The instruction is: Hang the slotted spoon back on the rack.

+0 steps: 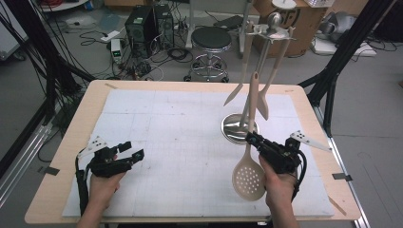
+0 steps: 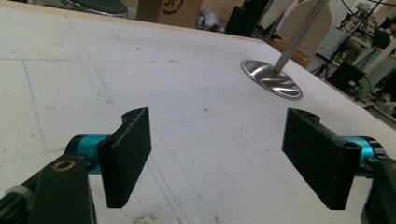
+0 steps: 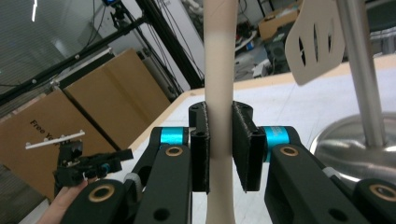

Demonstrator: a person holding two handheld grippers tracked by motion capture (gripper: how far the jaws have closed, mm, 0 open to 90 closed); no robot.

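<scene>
The right gripper [image 1: 252,139] has the slotted skimmer spoon [image 1: 249,176] pinched by its beige handle, bowl hanging low over the white mat [image 1: 157,142], handle tip pointing up toward the utensil stand [image 1: 241,127]. It looks like the hang-up job is midway: two utensils, including a slotted spatula [image 3: 314,42], dangle from the rack, but this one isn't hooked yet. Right hand tilted, jaws clamped flat on the handle [image 3: 219,93]. The left gripper [image 1: 131,152] rests on the mat, jaws spread wide, nothing between them.

Right tool [image 1: 253,140] clamped (left [image 1: 131,152] agape)
</scene>
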